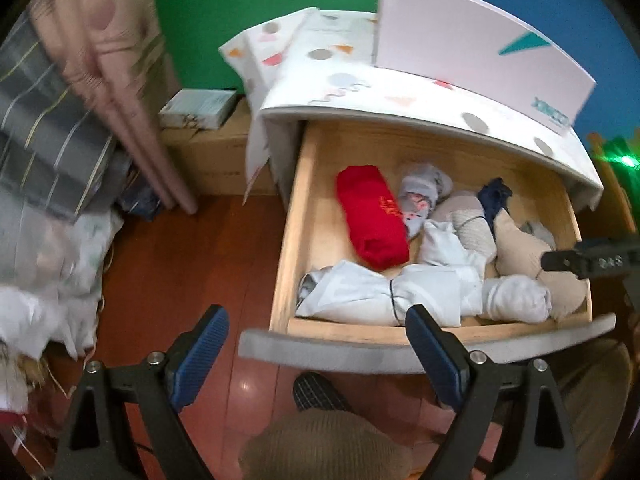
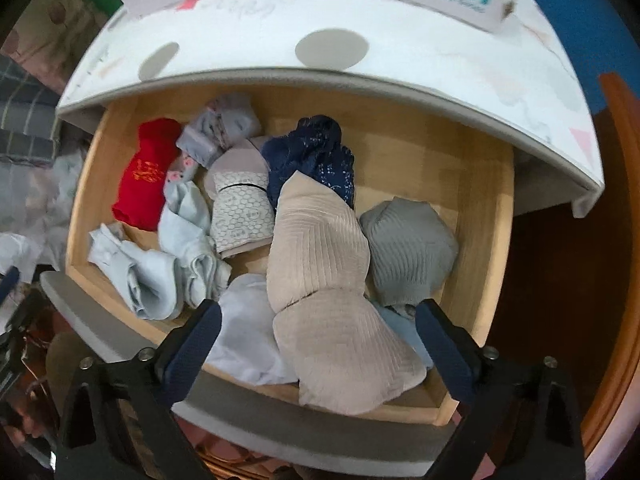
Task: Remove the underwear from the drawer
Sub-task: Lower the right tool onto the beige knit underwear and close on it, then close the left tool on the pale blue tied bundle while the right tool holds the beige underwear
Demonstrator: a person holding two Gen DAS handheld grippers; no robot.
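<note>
The wooden drawer (image 1: 316,184) (image 2: 480,184) stands pulled open and holds several folded underwear pieces. A red roll (image 1: 372,216) (image 2: 144,172) lies at its left. A big beige ribbed piece (image 2: 324,292) (image 1: 520,244) lies at the front, with a grey ribbed piece (image 2: 408,248) to its right and a navy lace piece (image 2: 316,156) behind. My right gripper (image 2: 318,320) is open, hovering over the beige piece at the drawer front. It shows at the right edge of the left wrist view (image 1: 592,260). My left gripper (image 1: 316,332) is open and empty, in front of the drawer's left end.
The white dotted cabinet top (image 1: 400,96) (image 2: 400,52) overhangs the drawer and carries a white box (image 1: 480,44). Cardboard boxes (image 1: 208,152), a pink curtain (image 1: 132,80) and piled bedding (image 1: 48,152) stand on the left. The floor (image 1: 192,264) is red-brown wood.
</note>
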